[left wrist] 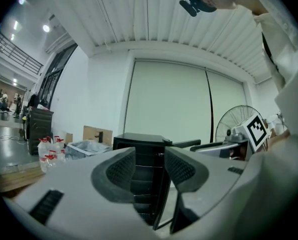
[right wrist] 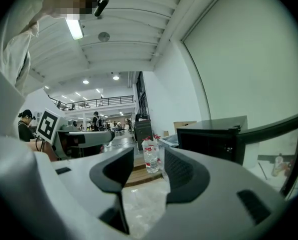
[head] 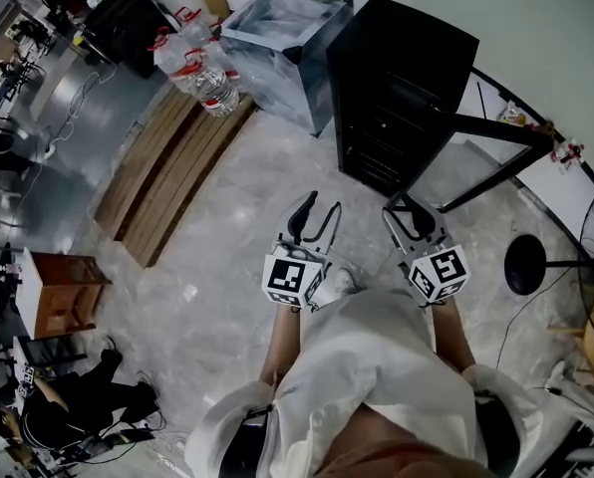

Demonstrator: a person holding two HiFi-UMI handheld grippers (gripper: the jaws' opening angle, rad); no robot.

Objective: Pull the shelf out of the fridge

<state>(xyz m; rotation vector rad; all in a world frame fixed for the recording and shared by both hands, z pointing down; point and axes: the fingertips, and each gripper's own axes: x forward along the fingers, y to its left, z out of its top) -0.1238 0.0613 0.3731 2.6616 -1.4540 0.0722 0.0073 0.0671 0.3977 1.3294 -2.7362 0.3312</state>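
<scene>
A small black fridge (head: pixel 402 78) stands on the floor ahead, its glass door (head: pixel 491 157) swung open to the right. Dark shelves (head: pixel 382 137) show as lines in its open front. In the left gripper view the fridge (left wrist: pixel 139 144) and its shelves (left wrist: pixel 141 184) lie straight ahead between the jaws. My left gripper (head: pixel 312 217) (left wrist: pixel 149 164) is open and holds nothing, short of the fridge. Beside it my right gripper (head: pixel 412 219) (right wrist: pixel 144 171) is also open and holds nothing. From it the fridge (right wrist: pixel 214 141) and door (right wrist: pixel 274 134) are off to the right.
Water bottles (head: pixel 202 73) (right wrist: pixel 150 159) and a grey bin (head: pixel 282 38) stand left of the fridge, by wooden boards (head: pixel 167 167). A fan's round base (head: pixel 524 264) is on the right. A small wooden stool (head: pixel 63 292) is at the far left.
</scene>
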